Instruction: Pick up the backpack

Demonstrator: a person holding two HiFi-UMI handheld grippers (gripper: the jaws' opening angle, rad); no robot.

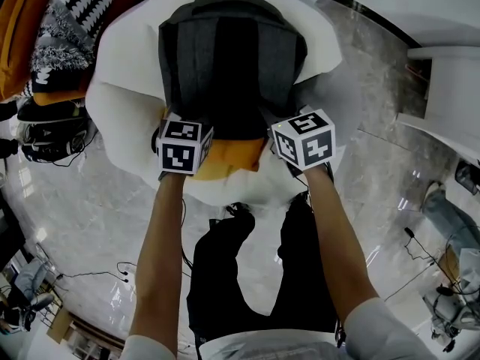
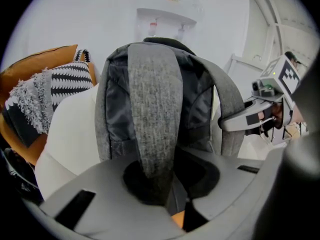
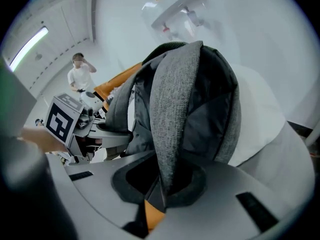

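Backpack (image 1: 232, 58), dark grey, upright on white seat (image 1: 124, 103), back panel and both straps toward seat's front edge.

Left strap (image 2: 155, 114) down centre of left gripper view, lower end in left claw (image 2: 161, 186); claw closed on this strap, pads pressed against grey fabric.

Right strap (image 3: 175, 109) likewise in right claw (image 3: 161, 186); claw clamped on strap at its narrow lower end.

Both claws at seat's front edge, side by side, angled downward, marker cubes uppermost in head view.

Orange item (image 1: 234, 156) on seat's front edge, between the two claws, just below backpack's base; kind not discernible.

Left of seat: orange cushion (image 2: 37, 64) and black-and-white patterned cushion (image 2: 67, 79), touching each other.

Left of seat and lower: black headset (image 1: 52, 137) on marble floor (image 1: 97, 216).

Behind seat: white wall unit (image 2: 165, 16) with one red and one blue tap.

Beyond seat's left side in right gripper view: person (image 3: 80, 76), standing, one hand raised to head.
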